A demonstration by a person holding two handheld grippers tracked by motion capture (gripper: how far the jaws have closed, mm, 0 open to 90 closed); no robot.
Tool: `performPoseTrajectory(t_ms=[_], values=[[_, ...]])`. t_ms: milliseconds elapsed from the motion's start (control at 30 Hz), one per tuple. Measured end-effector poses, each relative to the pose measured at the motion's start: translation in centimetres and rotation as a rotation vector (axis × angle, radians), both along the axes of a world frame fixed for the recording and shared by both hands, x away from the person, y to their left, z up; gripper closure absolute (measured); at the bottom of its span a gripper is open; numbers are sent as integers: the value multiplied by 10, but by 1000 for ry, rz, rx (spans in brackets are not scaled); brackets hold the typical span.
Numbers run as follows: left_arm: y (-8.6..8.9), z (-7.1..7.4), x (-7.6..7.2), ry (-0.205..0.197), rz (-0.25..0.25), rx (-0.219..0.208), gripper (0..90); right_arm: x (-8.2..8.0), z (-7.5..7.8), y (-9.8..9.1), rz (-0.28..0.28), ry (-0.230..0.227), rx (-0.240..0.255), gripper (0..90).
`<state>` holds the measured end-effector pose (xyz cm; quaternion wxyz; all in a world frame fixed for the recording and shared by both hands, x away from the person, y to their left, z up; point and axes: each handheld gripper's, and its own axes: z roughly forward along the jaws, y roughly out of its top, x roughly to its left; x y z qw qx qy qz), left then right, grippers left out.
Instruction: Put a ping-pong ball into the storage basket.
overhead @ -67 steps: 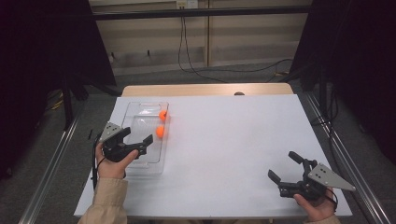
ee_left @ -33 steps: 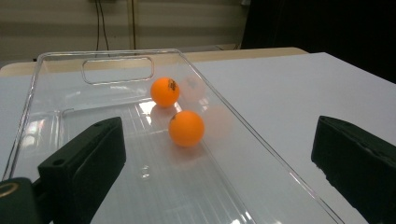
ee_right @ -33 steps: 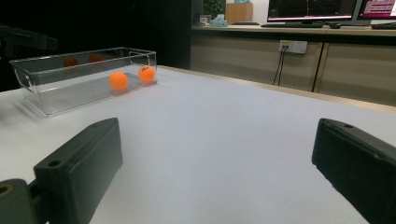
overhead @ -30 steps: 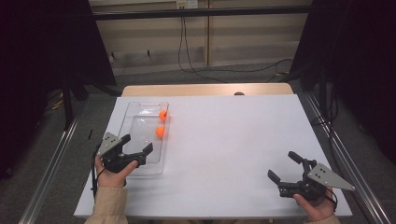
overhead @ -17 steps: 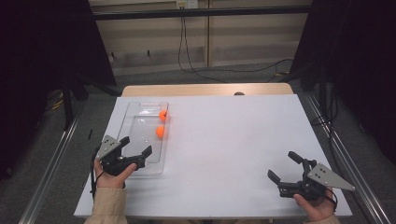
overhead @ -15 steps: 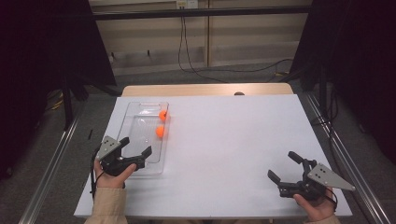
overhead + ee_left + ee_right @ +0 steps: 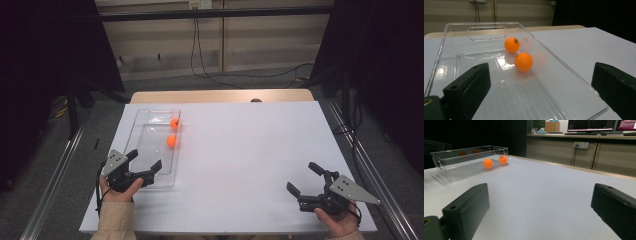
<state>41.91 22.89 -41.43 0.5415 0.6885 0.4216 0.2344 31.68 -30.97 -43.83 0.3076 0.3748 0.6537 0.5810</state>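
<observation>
— What am I working with here?

— Two orange ping-pong balls: the nearer ball (image 7: 523,61) and the farther ball (image 7: 511,44), both lying along the right-hand wall of a clear plastic bin (image 7: 145,172) at the left of the table. I'd judge them very light, hard-shelled and slick, so they will roll or squirt out at a touch. I'd close across the widest part, gently, from above.

— And the grippers?

— My left gripper (image 7: 145,165) hovers at the bin's near end, jaws spread wide, holding nothing. My right gripper (image 7: 304,179) sits well apart near the table's right front corner, also spread and empty.

— The surface?

— A smooth white tabletop (image 7: 250,150), with a wooden edge (image 7: 220,96) at the far side; nothing would stop a loose ball. Beyond it are dark curtains, a panelled wall with hanging cables (image 7: 200,50), and monitors (image 7: 591,125) in the right gripper view.
</observation>
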Motion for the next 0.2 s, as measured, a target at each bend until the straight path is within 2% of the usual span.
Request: performPoseTrajectory(t_ms=[133,200], values=[[0,-2,-1,-4,-12,-3,24,0,-1,0,-2,2,1,12],[0,-2,-1,-6,-1,-2,24,0,-1,0,-5,4,3,12]])
